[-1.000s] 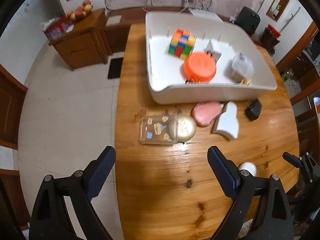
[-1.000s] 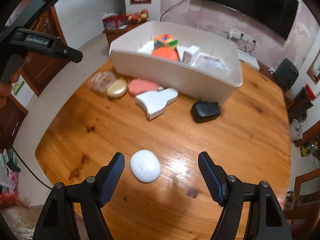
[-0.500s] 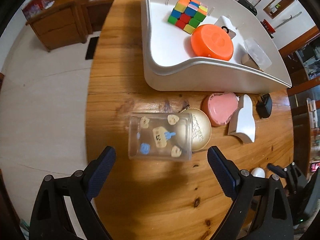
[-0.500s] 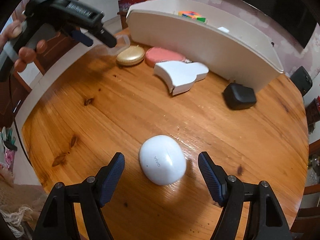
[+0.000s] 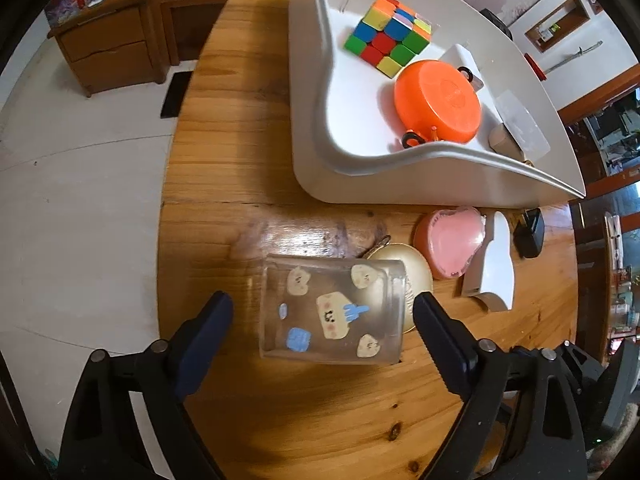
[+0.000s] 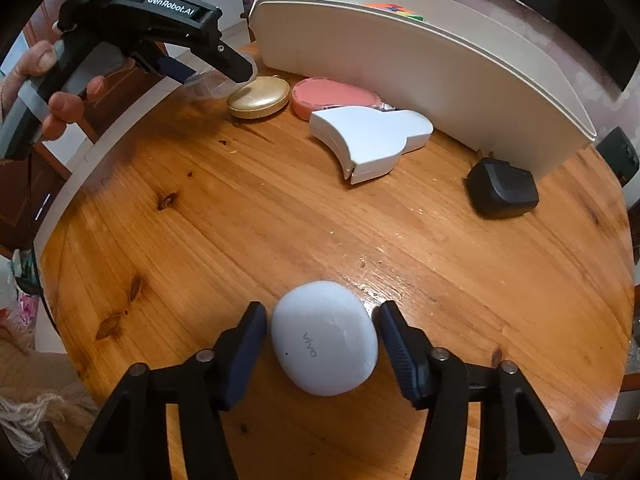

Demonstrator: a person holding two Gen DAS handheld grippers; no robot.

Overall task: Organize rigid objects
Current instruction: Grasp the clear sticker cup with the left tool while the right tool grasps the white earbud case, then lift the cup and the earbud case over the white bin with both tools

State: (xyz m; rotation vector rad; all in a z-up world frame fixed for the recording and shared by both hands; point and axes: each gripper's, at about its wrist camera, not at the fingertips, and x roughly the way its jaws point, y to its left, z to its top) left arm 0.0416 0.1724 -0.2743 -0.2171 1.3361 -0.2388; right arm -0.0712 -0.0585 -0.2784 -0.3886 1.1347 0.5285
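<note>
Where the clear box [image 5: 330,312] lies, a gold case [image 5: 404,276] touches it.

The left gripper [image 5: 322,326] is closing in around the clear sticker box [image 5: 330,314], while the right gripper [image 6: 320,338] is narrowing onto the white earbud case [image 6: 324,338].

Home living room: wooden table [image 5: 248,152], drawer cabinet [image 5: 108,52], wall-mounted TV [image 6: 560,4].
</note>
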